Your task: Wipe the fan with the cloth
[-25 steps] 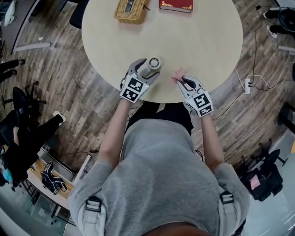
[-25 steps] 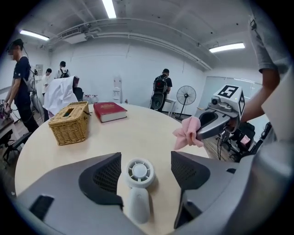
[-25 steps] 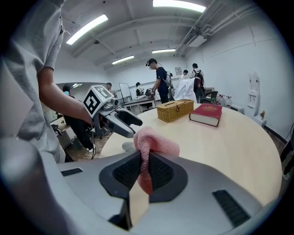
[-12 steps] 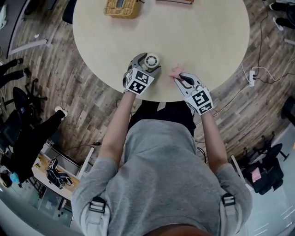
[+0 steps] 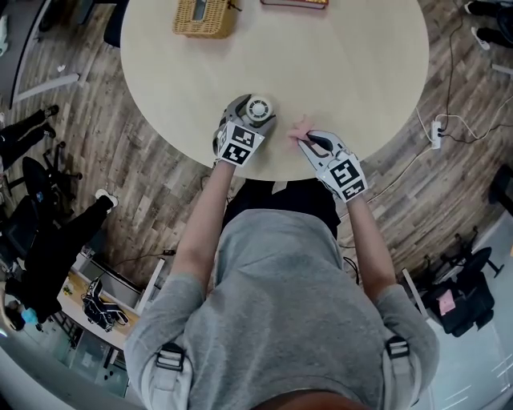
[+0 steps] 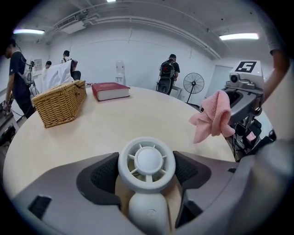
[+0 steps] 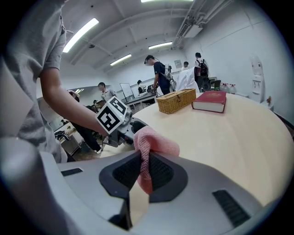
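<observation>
A small grey hand fan [image 6: 147, 160] rests on the round table [image 5: 345, 72] near its front edge, its round face turned up. My left gripper [image 6: 147, 173] has the fan between its jaws; the jaws have just been opening and the pads [image 6: 104, 173] stand beside the fan's head without pressing on it. In the head view the fan [image 5: 260, 107] shows just past the left gripper [image 5: 252, 117]. My right gripper [image 7: 144, 172] is shut on a pink cloth [image 7: 154, 142], a short way to the right of the fan, low over the table. The cloth [image 5: 298, 128] bunches out past the right gripper [image 5: 307, 138].
A wicker basket [image 5: 200, 16] and a red book [image 5: 294, 3] lie at the table's far side. Wood floor surrounds the table, with cables and a power strip [image 5: 437, 128] at right and chairs [image 5: 40, 176] at left. Several people stand in the room behind.
The left gripper has sunk toward the table with the fan, which now rests there. The right gripper with the cloth has dropped a little.
</observation>
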### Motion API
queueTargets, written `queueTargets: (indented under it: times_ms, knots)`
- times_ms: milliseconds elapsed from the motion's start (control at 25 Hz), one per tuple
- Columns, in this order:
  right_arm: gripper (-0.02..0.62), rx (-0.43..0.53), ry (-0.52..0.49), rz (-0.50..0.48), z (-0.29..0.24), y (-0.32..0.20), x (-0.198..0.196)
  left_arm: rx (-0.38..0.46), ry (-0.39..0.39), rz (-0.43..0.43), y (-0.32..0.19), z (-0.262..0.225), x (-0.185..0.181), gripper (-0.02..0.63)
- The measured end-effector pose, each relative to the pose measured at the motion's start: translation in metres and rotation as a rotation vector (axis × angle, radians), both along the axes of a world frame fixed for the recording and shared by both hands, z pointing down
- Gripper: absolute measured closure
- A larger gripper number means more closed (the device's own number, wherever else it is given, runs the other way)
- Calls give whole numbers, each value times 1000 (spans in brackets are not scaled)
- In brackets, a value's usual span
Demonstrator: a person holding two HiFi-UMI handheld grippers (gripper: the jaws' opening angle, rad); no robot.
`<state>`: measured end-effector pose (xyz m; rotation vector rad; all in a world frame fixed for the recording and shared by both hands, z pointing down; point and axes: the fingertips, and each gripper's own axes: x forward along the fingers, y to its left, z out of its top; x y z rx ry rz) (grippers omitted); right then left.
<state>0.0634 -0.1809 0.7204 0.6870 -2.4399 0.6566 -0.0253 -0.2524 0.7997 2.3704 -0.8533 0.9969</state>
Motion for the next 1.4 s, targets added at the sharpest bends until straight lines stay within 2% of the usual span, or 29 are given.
queueTargets:
  times_ms: [320,640,1080,1400]
  knots:
    - [552,45,12,2,-16,-6,-1,27,20,-17,-1,-1,-1,238]
    - [554,140,4,-32,-67,-7,-20,29,-9,60,30,-28,-1,238]
    - [554,228,-18,-89,-109,19,-72,166,-6,132,69,-123,-4,234]
    - [554,332,19,-178,-132,38,-115,264,-73,191,90,-164,-13,233]
